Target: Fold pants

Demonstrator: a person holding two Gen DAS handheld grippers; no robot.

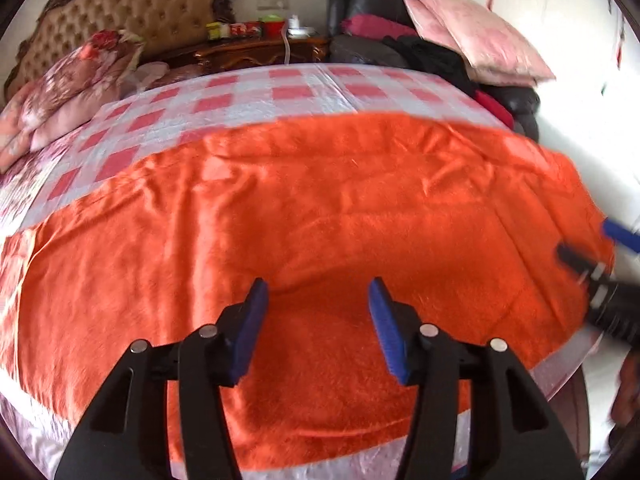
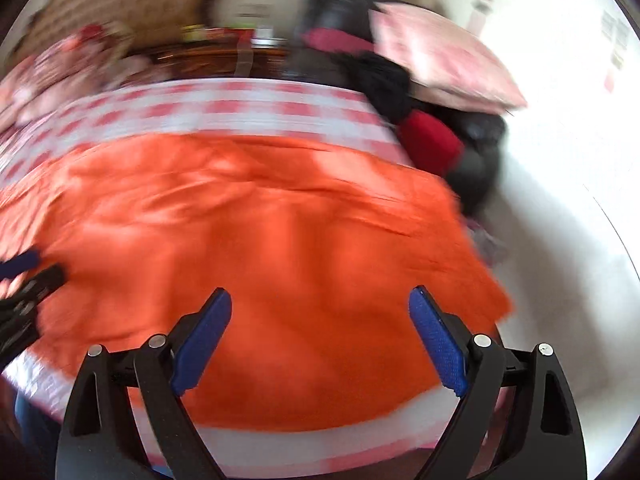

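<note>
- Bed with pink-and-white checked quilted cover point(image 1: 280, 88): work surface; tufted tan headboard point(image 1: 132, 4), pink pillows point(image 1: 472, 36) and dark clothes at the far side.
- Fuzzy orange fleece pants point(image 1: 320, 208): spread flat across the bed, long axis running left to right, lying ahead of and beneath both tools.
- Right gripper point(image 2: 320, 340): over the right end, near the edge; jaws wide apart, nothing between them.
- Left gripper point(image 1: 316, 328): over the near middle, jaws parted, empty; judged nearer the centre fold line.

pants point(image 1: 304, 208) | orange, fuzzy; spread flat, lightly wrinkled | on checked bed
</note>
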